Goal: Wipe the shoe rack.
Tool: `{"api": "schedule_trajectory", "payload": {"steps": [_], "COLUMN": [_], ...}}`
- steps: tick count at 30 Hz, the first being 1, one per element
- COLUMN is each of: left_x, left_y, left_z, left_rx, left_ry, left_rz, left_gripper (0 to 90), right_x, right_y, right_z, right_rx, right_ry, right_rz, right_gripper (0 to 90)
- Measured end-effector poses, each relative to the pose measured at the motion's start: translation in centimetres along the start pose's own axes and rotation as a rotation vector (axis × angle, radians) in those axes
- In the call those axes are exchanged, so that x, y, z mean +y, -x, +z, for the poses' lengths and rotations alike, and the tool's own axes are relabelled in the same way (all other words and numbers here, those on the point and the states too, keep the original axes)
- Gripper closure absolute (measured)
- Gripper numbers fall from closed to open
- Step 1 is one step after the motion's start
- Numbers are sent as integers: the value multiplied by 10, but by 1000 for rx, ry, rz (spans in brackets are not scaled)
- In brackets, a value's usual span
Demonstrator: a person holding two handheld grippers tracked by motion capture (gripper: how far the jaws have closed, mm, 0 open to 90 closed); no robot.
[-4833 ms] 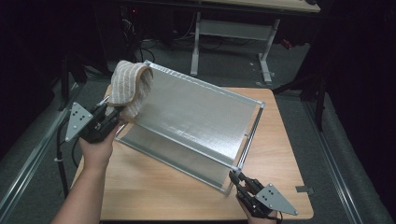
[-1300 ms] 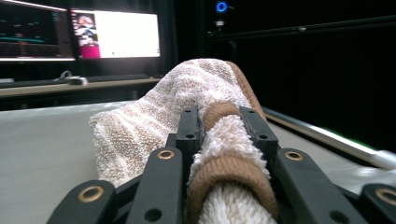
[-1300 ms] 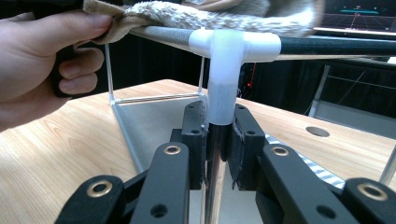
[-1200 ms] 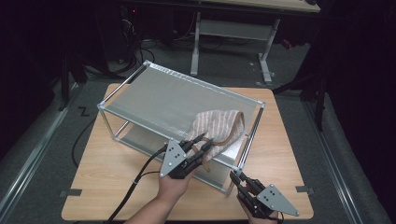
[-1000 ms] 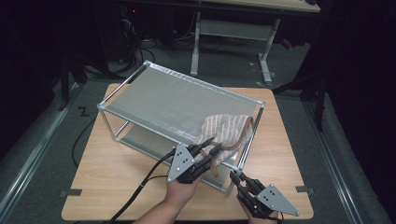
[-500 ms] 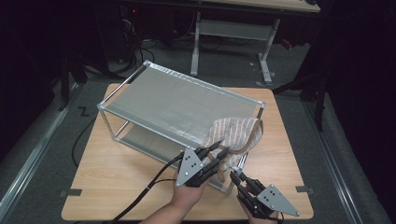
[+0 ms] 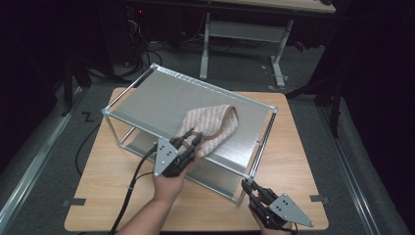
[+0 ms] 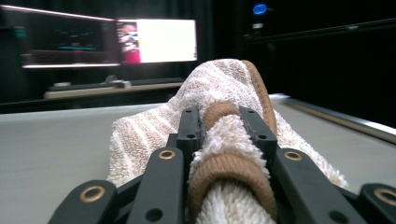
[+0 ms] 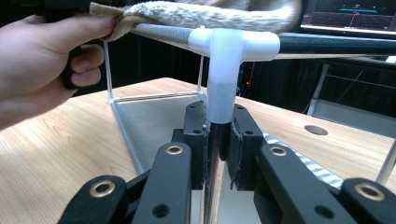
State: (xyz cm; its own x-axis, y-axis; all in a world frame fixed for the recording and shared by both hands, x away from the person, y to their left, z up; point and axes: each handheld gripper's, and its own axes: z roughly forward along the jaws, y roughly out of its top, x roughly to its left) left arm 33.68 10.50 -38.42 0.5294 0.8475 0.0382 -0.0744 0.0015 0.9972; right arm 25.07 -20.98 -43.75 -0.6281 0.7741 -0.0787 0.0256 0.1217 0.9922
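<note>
On wooden table (image 7: 112, 181), left tongs (image 7: 190, 139) clamp towel (image 7: 210, 125) atop rack (image 7: 147, 100)

Light wooden table (image 7: 112, 181) bearing a metal-framed rack (image 7: 161, 100), striped towel (image 7: 210, 127) on its top panel.

place: lab | cues: lit monitors (image 8: 112, 41); bare desk frame (image 7: 244, 34); floor cables (image 7: 161, 46); dark surroundings

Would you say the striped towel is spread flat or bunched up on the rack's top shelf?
Bunched: the towel humps up in folds, one edge pinched in the left claw.
</note>
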Motion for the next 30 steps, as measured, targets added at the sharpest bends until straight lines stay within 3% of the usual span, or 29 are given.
{"api": "schedule_trajectory", "payload": {"steps": [3,16,21,30], "left_x": [0,0,1,2], "left_y": [-26,-116,-140,-162], "left_z": [-4,-21,-28,-33], "left_rx": [58,252,307,359], "left_ry": [-13,-56,-71,-88], "left_rz": [2,-6,-15,-13], "left_gripper": [725,726,727,727], "right_x": [0,0,0,0], "right_y": [0,0,0,0], "right_z": [0,0,0,0], "right_rx": [0,0,0,0], "right_ry": [0,0,0,0], "right_rz": [0,2,1,0], "right_gripper": [800,800,800,800]}}
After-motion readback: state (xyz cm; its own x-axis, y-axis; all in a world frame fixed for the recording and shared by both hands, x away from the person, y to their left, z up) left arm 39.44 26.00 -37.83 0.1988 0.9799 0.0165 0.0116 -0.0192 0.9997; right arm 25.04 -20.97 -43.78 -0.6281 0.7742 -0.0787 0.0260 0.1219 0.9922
